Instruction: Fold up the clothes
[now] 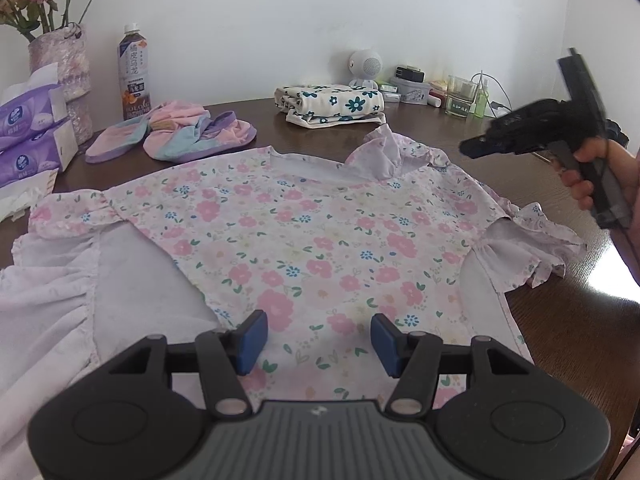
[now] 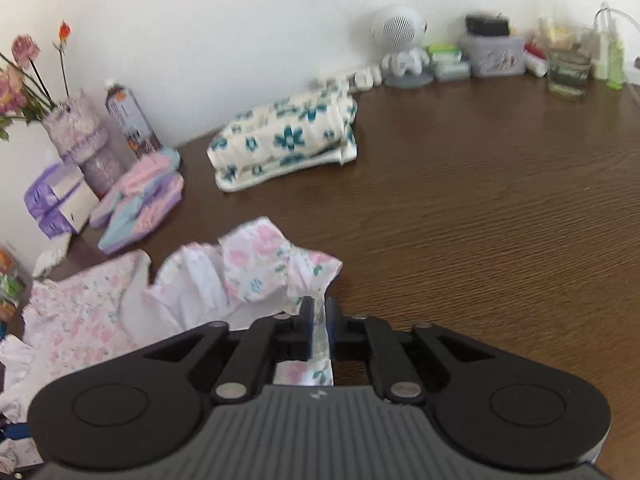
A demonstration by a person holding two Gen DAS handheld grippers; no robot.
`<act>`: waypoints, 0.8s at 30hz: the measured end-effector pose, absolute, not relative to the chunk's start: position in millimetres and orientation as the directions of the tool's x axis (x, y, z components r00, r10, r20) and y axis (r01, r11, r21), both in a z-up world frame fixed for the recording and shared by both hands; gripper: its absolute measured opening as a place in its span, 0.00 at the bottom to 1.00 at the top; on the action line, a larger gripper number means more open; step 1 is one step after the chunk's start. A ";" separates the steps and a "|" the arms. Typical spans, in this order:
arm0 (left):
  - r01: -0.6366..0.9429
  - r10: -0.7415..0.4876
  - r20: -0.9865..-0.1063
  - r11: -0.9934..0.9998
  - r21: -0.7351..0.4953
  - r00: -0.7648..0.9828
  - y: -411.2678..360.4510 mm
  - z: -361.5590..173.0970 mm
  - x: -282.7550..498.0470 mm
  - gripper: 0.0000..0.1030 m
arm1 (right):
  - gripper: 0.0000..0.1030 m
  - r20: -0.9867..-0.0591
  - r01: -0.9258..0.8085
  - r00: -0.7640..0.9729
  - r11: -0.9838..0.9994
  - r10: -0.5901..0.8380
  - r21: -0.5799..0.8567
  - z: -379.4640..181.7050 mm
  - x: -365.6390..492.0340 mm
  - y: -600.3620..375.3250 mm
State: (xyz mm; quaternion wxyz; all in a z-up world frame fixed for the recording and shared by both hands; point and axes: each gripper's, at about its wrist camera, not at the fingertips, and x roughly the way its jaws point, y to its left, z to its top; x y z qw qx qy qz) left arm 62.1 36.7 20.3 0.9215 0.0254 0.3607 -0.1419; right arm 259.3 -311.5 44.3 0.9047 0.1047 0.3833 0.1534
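A pink floral garment (image 1: pixel 312 232) with ruffled sleeves lies spread flat on the brown table (image 1: pixel 560 340), neckline toward the wall. My left gripper (image 1: pixel 319 338) hovers over its lower middle, blue pads wide apart and nothing between them. In the right wrist view my right gripper (image 2: pixel 319 320) is shut on a strip of the floral garment (image 2: pixel 248 268), whose ruffled edge bunches up just ahead of the fingers. The left wrist view shows the right gripper (image 1: pixel 472 148) at the garment's right shoulder, held by a person's hand (image 1: pixel 592 160).
A folded cream cloth with teal flowers (image 1: pixel 332 106) lies near the wall. A pastel pink and blue garment (image 1: pixel 176 136) sits at the left, beside a bottle (image 1: pixel 134 72), a vase of flowers (image 1: pixel 64 72) and tissue packs (image 1: pixel 28 128). Small items and a glass (image 1: pixel 460 96) line the back right.
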 end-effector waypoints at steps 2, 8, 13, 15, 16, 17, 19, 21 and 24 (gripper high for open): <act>0.279 -0.244 -0.670 0.958 -0.057 0.701 36.7 20.3 61.9 0.55 | 0.14 -0.649 -0.215 0.673 0.933 0.355 0.288 52.6 243.8 -314.1; 0.280 -0.243 -0.667 0.958 -0.053 0.704 34.6 19.9 60.7 0.58 | 0.23 -0.697 -0.265 0.640 0.945 0.322 0.193 44.1 190.8 -321.7; 0.267 -0.229 -0.670 0.962 -0.047 0.706 34.0 20.2 59.7 0.58 | 0.14 -0.723 -0.338 0.637 0.940 0.268 0.051 33.1 170.6 -305.7; 0.257 -0.220 -0.669 0.965 -0.045 0.710 34.4 20.0 59.2 0.58 | 0.14 -0.731 -0.359 0.641 0.933 0.234 -0.015 34.2 168.0 -300.1; 0.249 -0.216 -0.667 0.967 -0.048 0.713 35.0 19.8 59.1 0.58 | 0.14 -0.737 -0.354 0.640 0.935 0.218 -0.032 35.3 168.5 -301.0; 0.243 -0.214 -0.666 0.969 -0.050 0.714 35.1 19.9 59.2 0.58 | 0.14 -0.741 -0.351 0.637 0.936 0.211 -0.036 36.2 169.1 -303.0; 0.231 -0.210 -0.664 0.971 -0.057 0.717 35.6 20.3 59.2 0.58 | 0.14 -0.744 -0.346 0.635 0.937 0.205 -0.037 36.9 168.3 -303.5; 0.215 -0.218 -0.661 0.973 -0.087 0.718 40.0 24.1 58.4 0.57 | 0.14 -0.746 -0.341 0.636 0.939 0.199 -0.041 37.4 167.3 -303.1; 0.194 -0.200 -0.619 0.978 -0.078 0.759 53.1 37.7 45.6 0.57 | 0.20 -0.725 -0.314 0.657 0.949 0.208 -0.013 43.0 160.2 -305.0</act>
